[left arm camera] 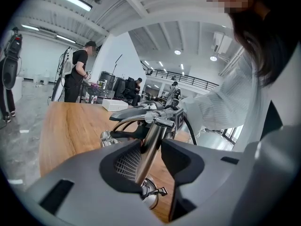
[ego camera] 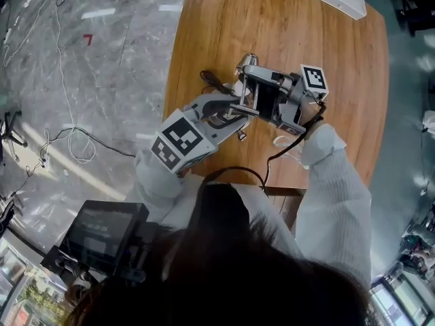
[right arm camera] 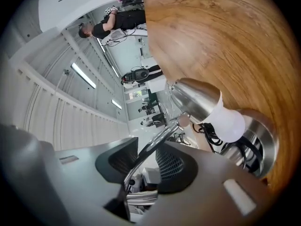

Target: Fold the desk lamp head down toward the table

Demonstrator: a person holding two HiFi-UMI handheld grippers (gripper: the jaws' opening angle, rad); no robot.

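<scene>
The desk lamp (ego camera: 246, 65) is polished chrome and stands on the near half of the wooden table (ego camera: 272, 19), left of its middle. Its cone-shaped head (right arm camera: 195, 98) is tipped down, and the white bulb (right arm camera: 229, 124) points at the round base (right arm camera: 263, 140), close to it. A curved neck (right arm camera: 150, 149) runs from the head; a straight rod (left arm camera: 151, 147) rises at a slant.
</scene>
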